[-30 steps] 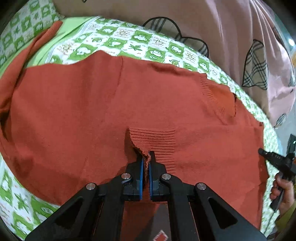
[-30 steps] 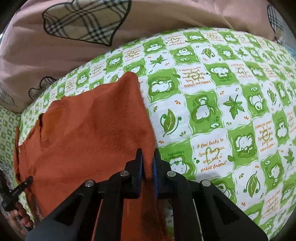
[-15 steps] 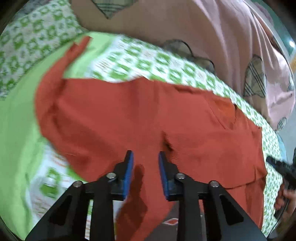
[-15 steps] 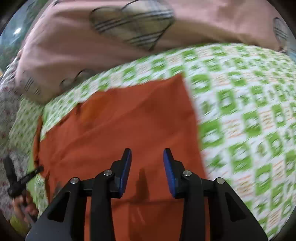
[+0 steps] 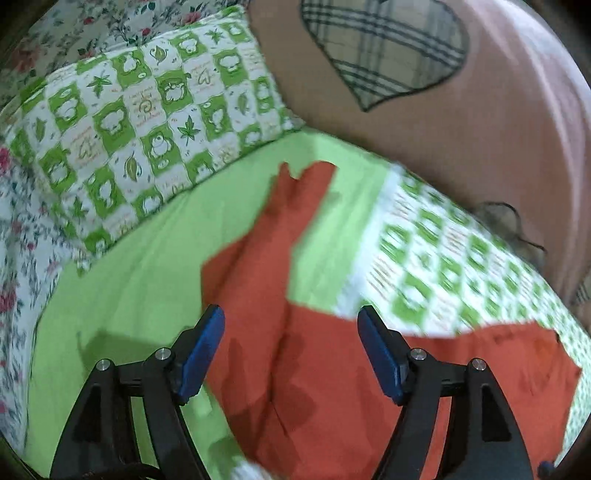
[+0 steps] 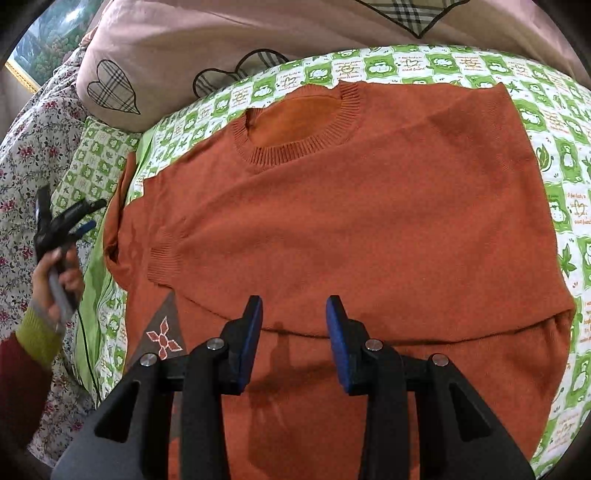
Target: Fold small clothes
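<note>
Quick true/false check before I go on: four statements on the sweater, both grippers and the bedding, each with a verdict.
1. The orange sweater lies neckline-up on the green checked sheet. True.
2. The right gripper is clamped on the hem. False: its jaws stand apart above the sweater, gripping nothing.
3. The left gripper is open, nothing pinched. True; its jaws have just been opening.
4. A blue blanket lies behind the sweater. False: it is a pink duvet with plaid hearts.
</note>
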The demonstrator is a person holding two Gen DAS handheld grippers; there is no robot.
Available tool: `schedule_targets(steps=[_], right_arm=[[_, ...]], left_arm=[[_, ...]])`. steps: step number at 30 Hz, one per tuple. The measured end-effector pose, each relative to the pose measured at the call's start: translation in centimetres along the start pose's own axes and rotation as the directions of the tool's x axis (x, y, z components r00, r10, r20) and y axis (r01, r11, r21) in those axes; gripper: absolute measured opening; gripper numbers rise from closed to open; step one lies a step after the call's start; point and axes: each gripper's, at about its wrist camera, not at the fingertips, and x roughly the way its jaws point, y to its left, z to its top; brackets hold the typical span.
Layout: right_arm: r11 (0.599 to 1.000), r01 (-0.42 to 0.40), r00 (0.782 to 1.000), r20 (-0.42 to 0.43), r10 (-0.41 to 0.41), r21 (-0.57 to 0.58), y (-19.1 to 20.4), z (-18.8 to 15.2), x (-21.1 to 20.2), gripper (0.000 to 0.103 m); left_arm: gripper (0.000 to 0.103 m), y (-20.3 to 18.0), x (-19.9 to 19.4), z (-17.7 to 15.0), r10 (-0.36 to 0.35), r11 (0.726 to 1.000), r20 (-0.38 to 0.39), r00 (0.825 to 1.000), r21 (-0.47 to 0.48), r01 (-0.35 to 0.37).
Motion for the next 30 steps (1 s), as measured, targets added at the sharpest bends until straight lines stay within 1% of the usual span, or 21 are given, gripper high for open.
schedule_targets(steps=[2, 5, 6, 7, 8, 9, 10, 11, 13, 15, 17, 21, 22, 24, 25, 27, 28, 30], right_arm=[[1.000, 0.007, 1.000, 0.001, -0.007, 0.011, -0.4, 0.0, -0.3, 0.037], [0.999, 0.023, 1.000, 0.003, -0.023, 0.032, -1.1, 0.0, -0.8, 0.037], [0.999, 0.028, 1.000, 0.003, -0.028, 0.036, -1.2, 0.0, -0.8, 0.037], [0.999, 0.032, 0.999, 0.002, -0.032, 0.039, -1.4, 0.0, -0.9, 0.037], [0.998, 0.036, 0.999, 0.000, -0.036, 0.042, -1.5, 0.0, -1.0, 0.037], [0.998, 0.039, 0.999, -0.001, -0.039, 0.045, -1.6, -0.1, -1.0, 0.037], [0.998, 0.039, 0.999, -0.002, -0.039, 0.048, -1.7, -0.1, -1.0, 0.037], [0.998, 0.037, 0.999, -0.003, -0.037, 0.051, -1.7, -0.1, -1.0, 0.037], [0.998, 0.035, 0.999, -0.003, -0.035, 0.050, -1.6, -0.2, -0.9, 0.037], [0.998, 0.032, 0.999, 0.001, -0.032, 0.048, -1.5, -0.1, -0.9, 0.037], [0.999, 0.020, 1.000, 0.008, -0.021, 0.047, -1.2, 0.0, -0.8, 0.037], [0.999, 0.007, 1.000, 0.022, -0.008, 0.039, -0.8, 0.1, -1.0, 0.037], [0.999, -0.001, 1.000, 0.026, 0.000, 0.044, -0.8, 0.1, -1.1, 0.037], [0.999, -0.004, 0.999, 0.033, 0.002, 0.051, -0.9, 0.0, -1.3, 0.037], [0.998, -0.006, 0.999, 0.039, 0.003, 0.058, -1.0, 0.0, -1.6, 0.037], [0.997, -0.011, 0.999, 0.050, 0.008, 0.074, -1.5, -0.1, -1.9, 0.037], [0.997, -0.011, 0.999, 0.053, 0.007, 0.080, -1.6, -0.1, -2.0, 0.037], [0.995, -0.010, 0.998, 0.063, 0.003, 0.100, -2.2, -0.1, -2.3, 0.037]], left_arm=[[0.075, 0.5, 1.6, 1.0, 0.016, 1.000, -0.010, 1.000, -0.011, -0.016], [0.074, 1.2, 4.6, 2.4, 0.025, 0.999, -0.058, 0.998, -0.040, -0.027], [0.069, 1.6, 5.6, 2.8, 0.022, 0.998, -0.075, 0.997, -0.050, -0.026], [0.051, 1.8, 6.3, 3.0, 0.015, 0.998, -0.089, 0.996, -0.056, -0.020], [0.038, 2.1, 7.1, 3.1, -0.005, 0.998, -0.110, 0.994, -0.066, -0.003], [0.015, 2.3, 7.7, 3.2, -0.032, 0.997, -0.131, 0.991, -0.076, 0.023], [0.010, 2.3, 7.8, 3.0, -0.062, 0.995, -0.135, 0.989, -0.082, 0.051], [0.007, 2.2, 7.6, 3.0, -0.072, 0.995, -0.124, 0.990, -0.074, 0.063], [0.006, 1.3, 5.8, 2.5, -0.108, 0.994, -0.077, 0.991, -0.039, 0.106], [0.005, 0.1, 3.7, 1.8, -0.155, 0.988, -0.041, 0.987, -0.013, 0.155], [0.005, -1.7, 1.0, 0.7, -0.214, 0.977, -0.005, 0.977, 0.017, 0.214], [0.005, -6.8, -3.4, -2.3, -0.296, 0.952, 0.022, 0.955, 0.094, 0.292], [0.005, -8.5, -4.6, -3.5, -0.326, 0.939, 0.022, 0.945, 0.124, 0.321], [0.005, -11.2, -6.0, -5.4, -0.360, 0.920, 0.017, 0.933, 0.175, 0.351], [0.005, -13.2, -6.8, -6.7, -0.381, 0.904, 0.011, 0.924, 0.213, 0.370], [0.005, -16.1, -7.4, -8.5, -0.406, 0.881, -0.004, 0.914, 0.263, 0.392], [0.005, -18.1, -7.6, -9.8, -0.427, 0.860, -0.024, 0.904, 0.297, 0.414], [0.006, -21.2, -7.7, -11.8, -0.440, 0.829, -0.055, 0.896, 0.357, 0.429]])
